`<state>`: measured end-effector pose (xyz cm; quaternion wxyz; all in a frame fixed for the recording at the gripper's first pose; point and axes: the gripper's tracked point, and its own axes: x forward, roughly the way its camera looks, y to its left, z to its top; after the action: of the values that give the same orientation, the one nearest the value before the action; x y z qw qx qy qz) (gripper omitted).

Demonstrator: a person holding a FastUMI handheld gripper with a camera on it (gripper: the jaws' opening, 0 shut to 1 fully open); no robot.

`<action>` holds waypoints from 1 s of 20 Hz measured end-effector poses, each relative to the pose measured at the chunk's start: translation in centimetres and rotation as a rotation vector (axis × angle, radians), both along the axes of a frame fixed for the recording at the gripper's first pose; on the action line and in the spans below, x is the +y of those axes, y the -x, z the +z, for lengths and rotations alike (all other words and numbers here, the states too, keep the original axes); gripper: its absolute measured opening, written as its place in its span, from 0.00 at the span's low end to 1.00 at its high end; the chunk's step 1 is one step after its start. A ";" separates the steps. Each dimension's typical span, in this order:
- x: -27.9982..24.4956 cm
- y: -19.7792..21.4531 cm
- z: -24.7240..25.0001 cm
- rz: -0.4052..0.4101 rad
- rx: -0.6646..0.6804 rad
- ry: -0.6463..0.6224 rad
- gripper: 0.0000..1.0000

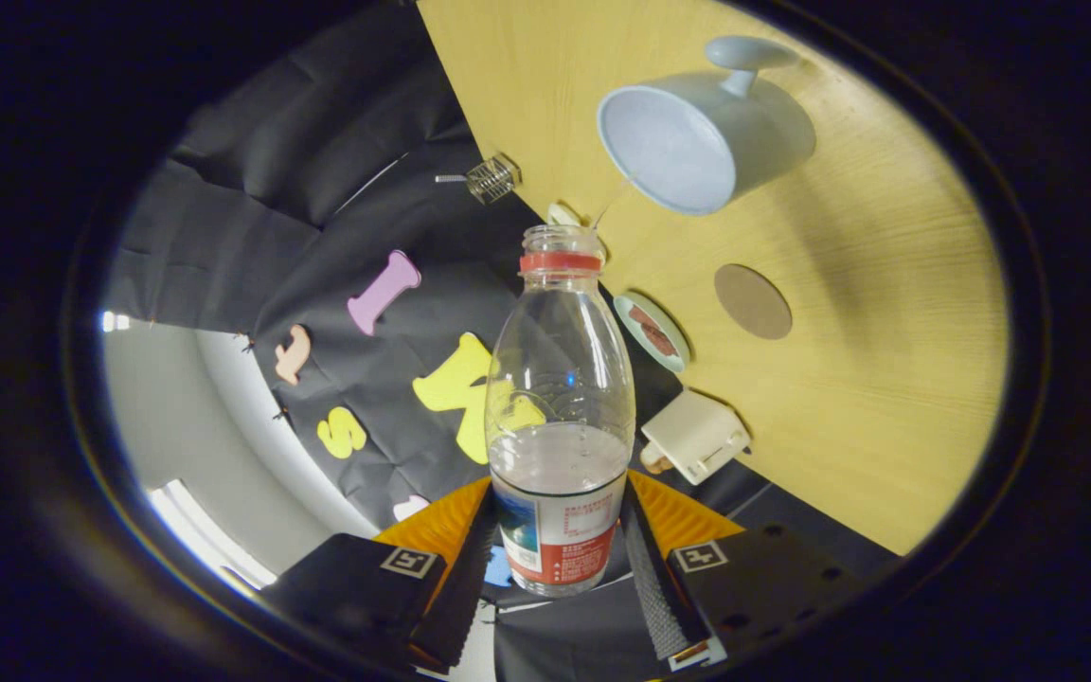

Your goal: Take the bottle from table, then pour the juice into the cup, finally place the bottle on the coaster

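The bottle [560, 407] sits clamped between the two fingers of the gripper [560, 545], which press on its labelled lower body from either side; it is uncapped, with a red ring at its open neck, and holds clear liquid only in its lower part. The whole view is rolled, so the table [886, 360] appears as a tilted wooden plane beyond the bottle's mouth, which suggests the bottle is lifted off the surface and being tipped. Just beyond the mouth, toward the table's far edge, stands the cup [697, 133], pale with a handle on its far side and its opening facing the camera; it looks empty. Nearer along the surface lies the round brown coaster [752, 300], bare and apart from the cup. Along the table's edge next to the booth wall lie a small oval dish [652, 332] with something reddish on it and a white boxy object [695, 436]; a small wire item [491, 178] hangs against the wall. By my reading the taking is done and the pour is in hand, perhaps only beginning. The next move calls for bringing the mouth over the cup's rim and tilting further, slowly, since the liquid sits low and the neck is narrow.
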<state>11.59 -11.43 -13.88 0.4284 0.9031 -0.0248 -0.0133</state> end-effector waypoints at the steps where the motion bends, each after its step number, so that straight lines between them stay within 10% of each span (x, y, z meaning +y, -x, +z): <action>1: 0.1 -0.1 0.1 0.001 0.003 -0.002 0.75; 20: 1.9 -1.1 -0.5 0.028 0.016 0.198 0.75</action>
<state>12.72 -9.57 -14.35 0.5159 0.8565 -0.0101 -0.0119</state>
